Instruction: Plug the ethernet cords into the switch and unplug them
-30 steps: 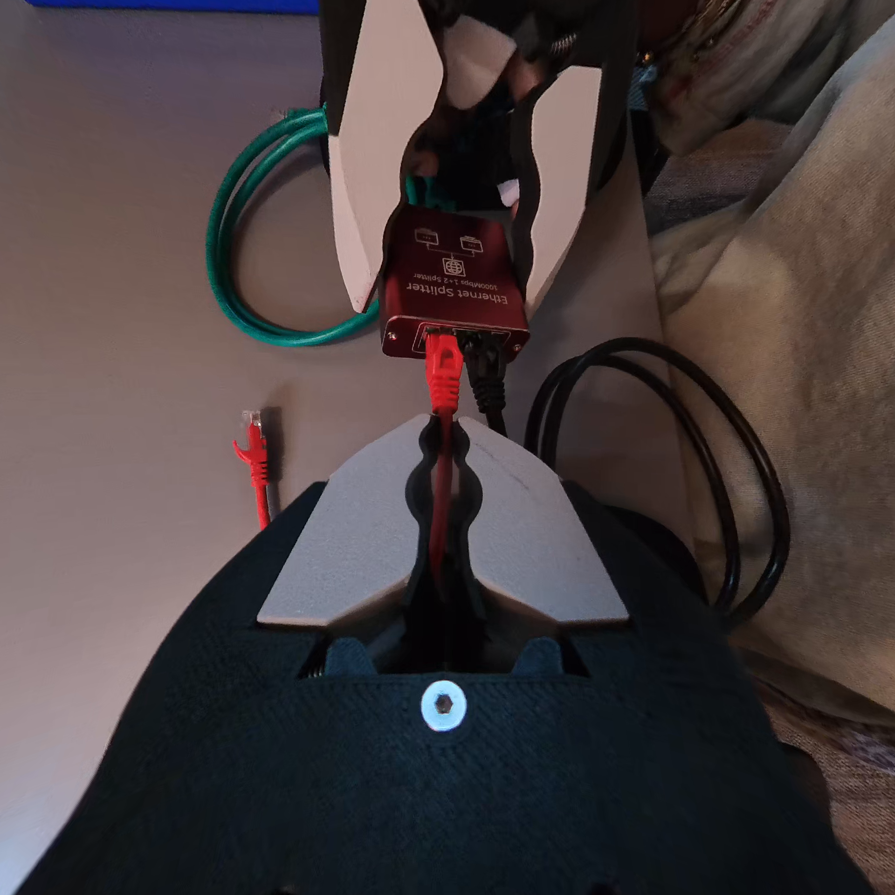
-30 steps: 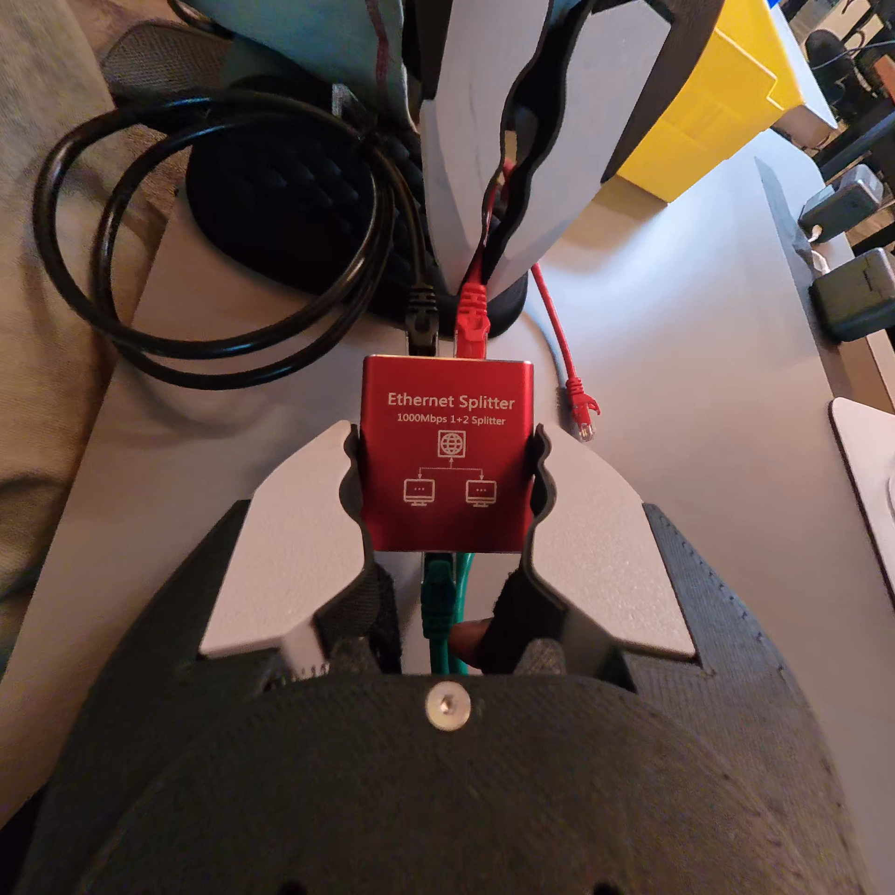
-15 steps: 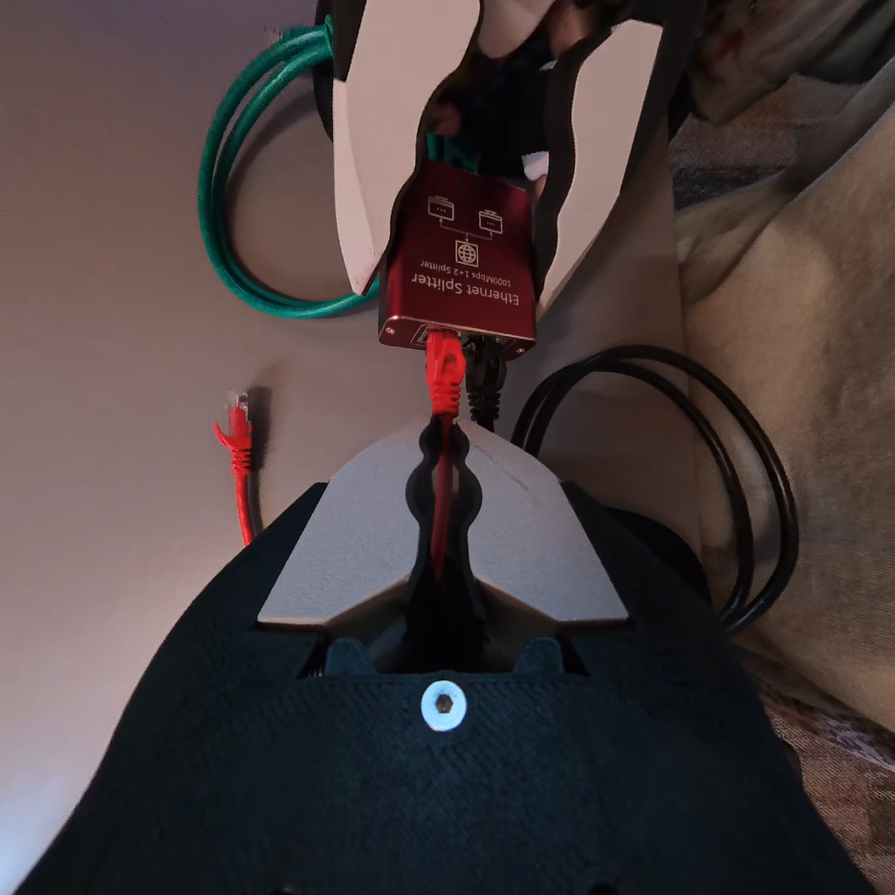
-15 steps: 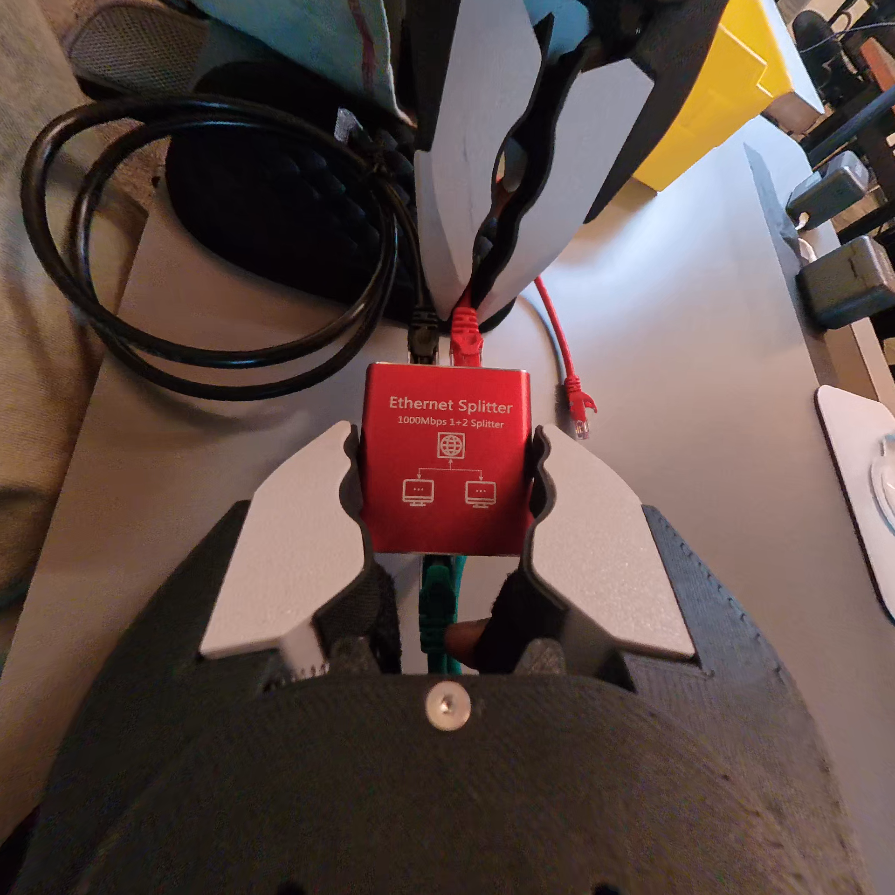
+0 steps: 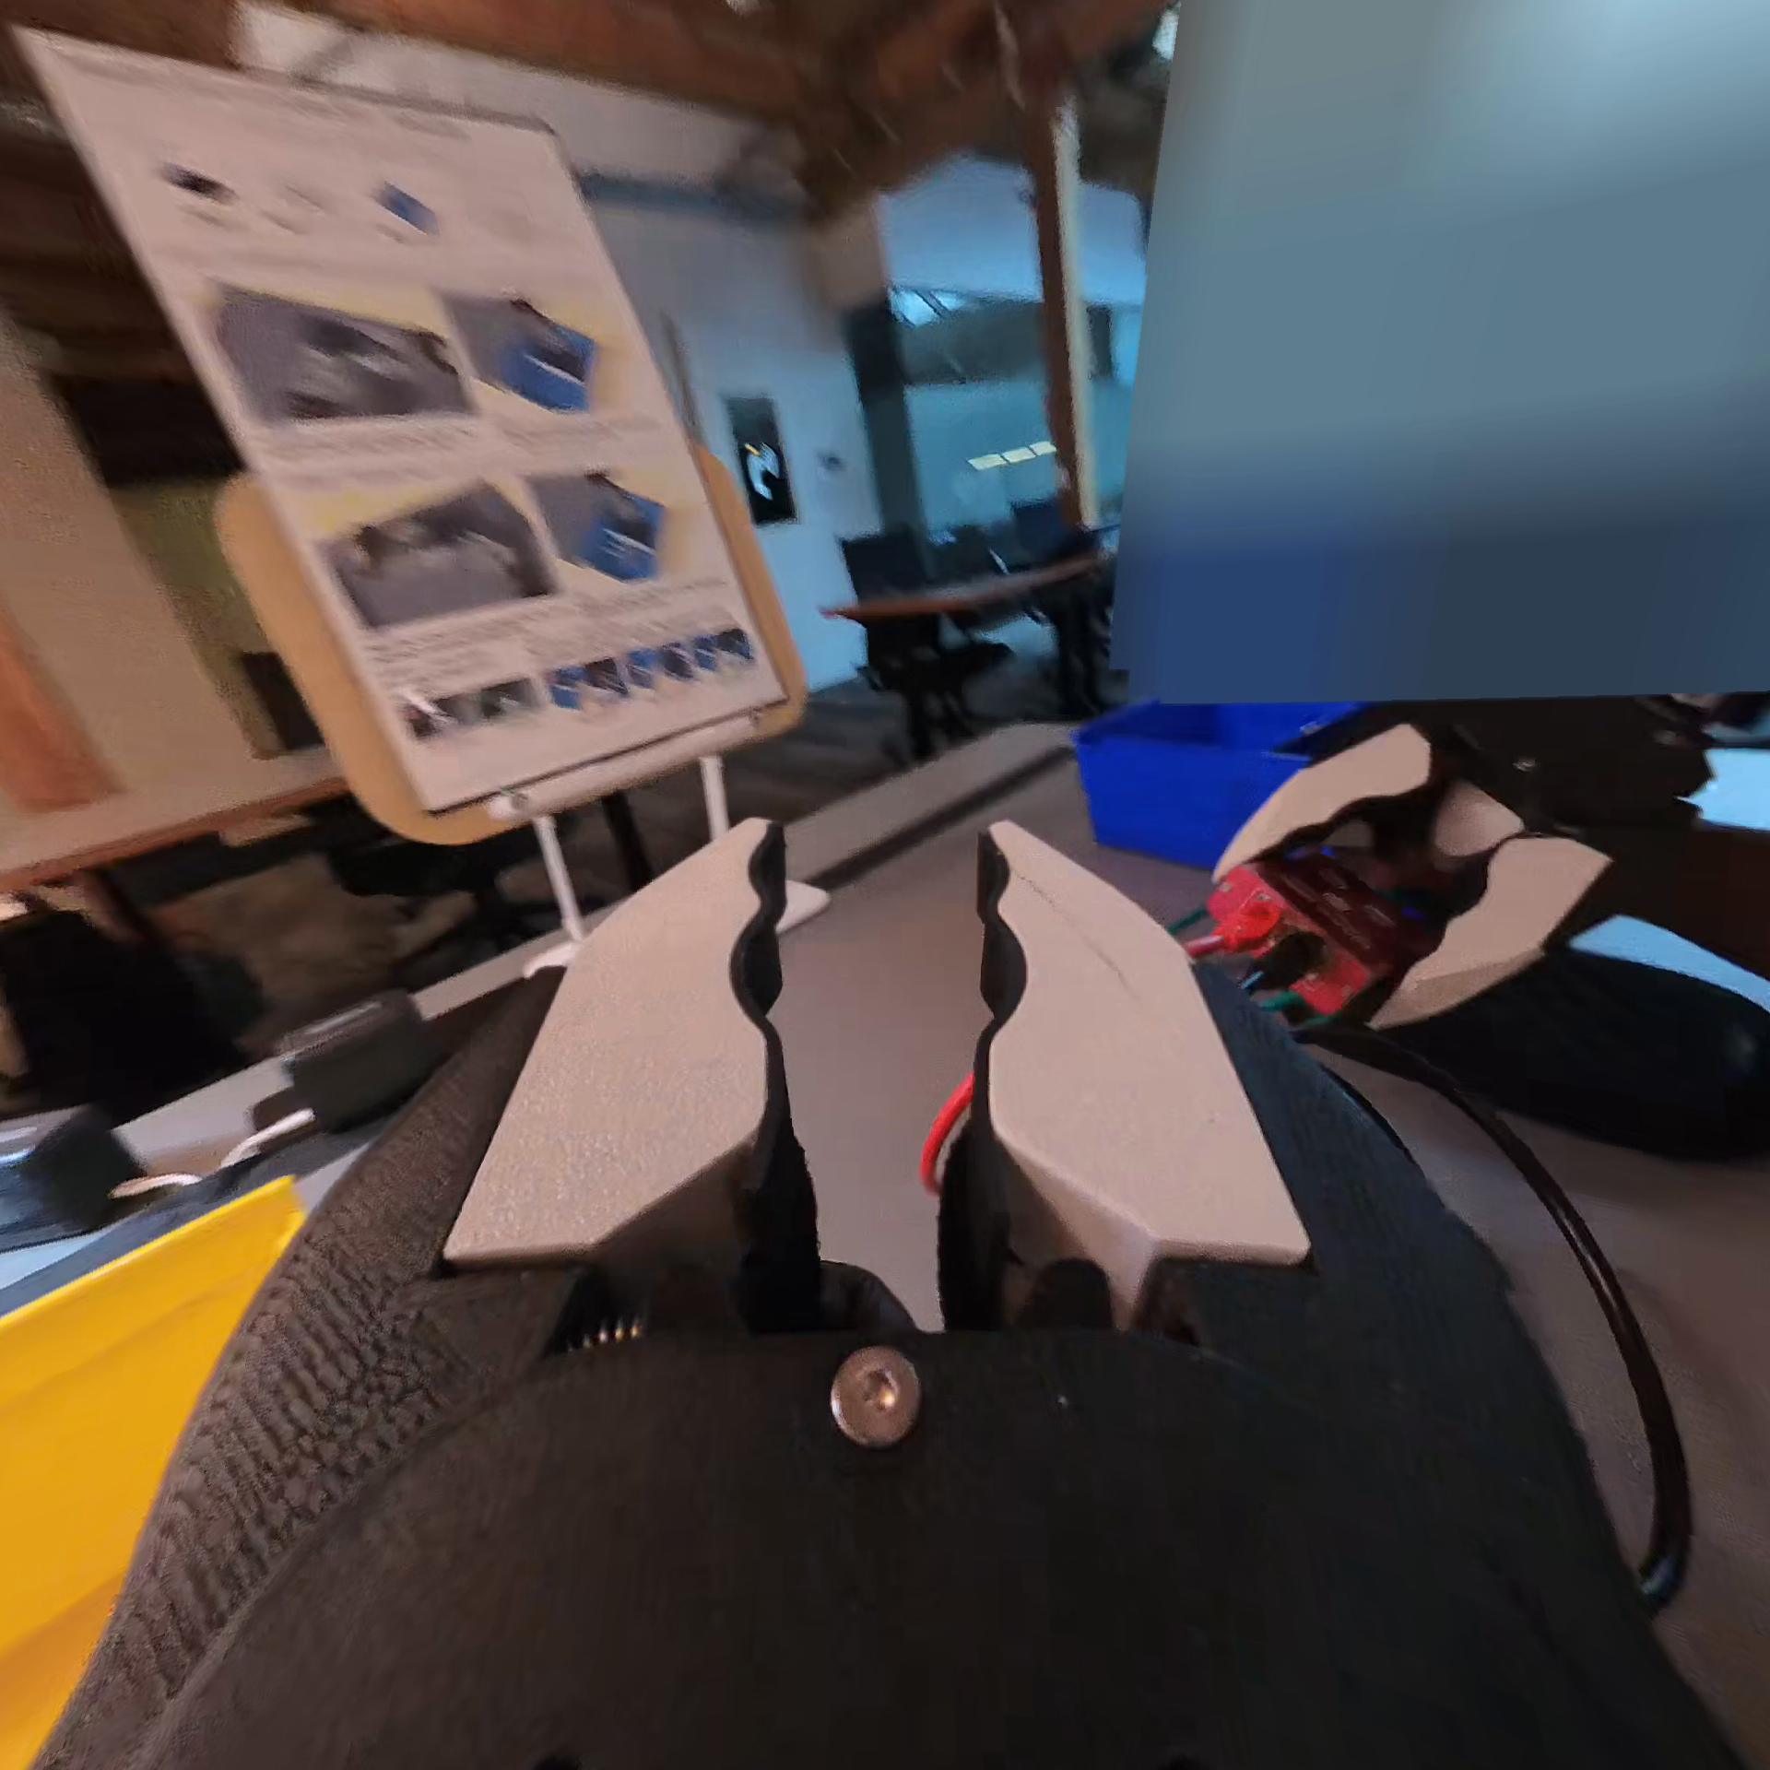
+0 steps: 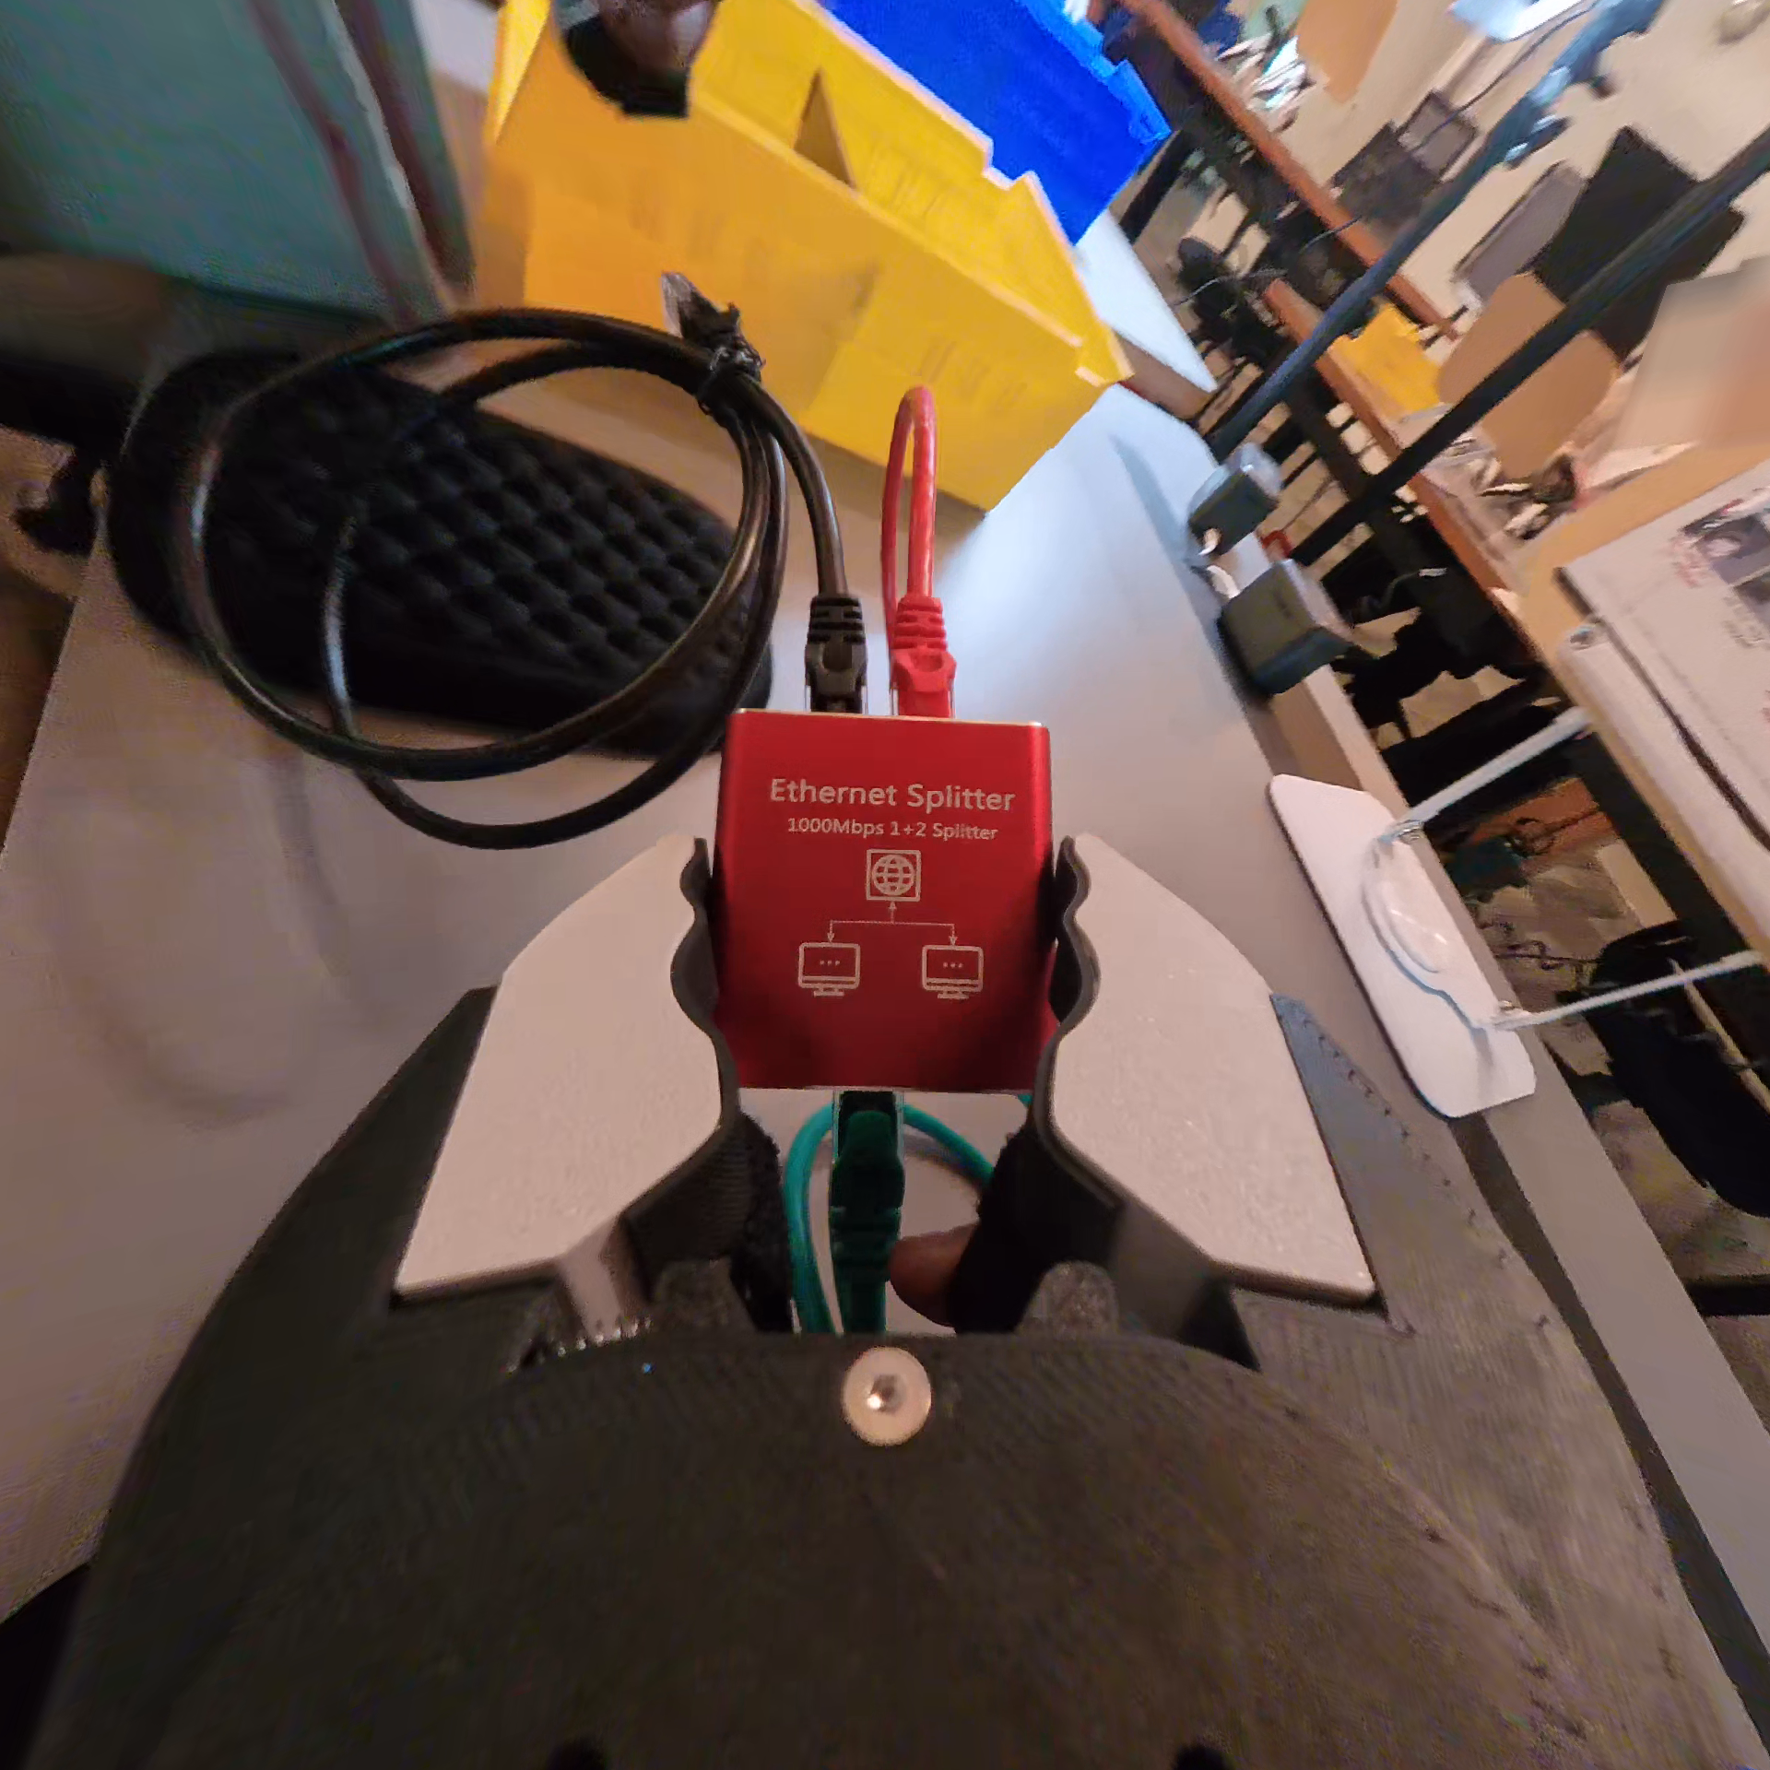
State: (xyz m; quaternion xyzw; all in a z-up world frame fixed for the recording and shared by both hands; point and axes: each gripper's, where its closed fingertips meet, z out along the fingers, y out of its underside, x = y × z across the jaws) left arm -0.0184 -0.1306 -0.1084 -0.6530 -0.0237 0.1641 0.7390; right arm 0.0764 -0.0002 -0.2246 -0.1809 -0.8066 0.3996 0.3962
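R gripper clamps red switch by side edges | L gripper open, empty, raised off table

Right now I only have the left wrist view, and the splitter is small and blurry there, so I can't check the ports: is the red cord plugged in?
Observer: Yes, the red plug sits in the far end of the splitter.
Operator: Anything beside it?
Observer: The black plug, in the neighbouring port.
Operator: And the near end?
Observer: A green plug is seated there.
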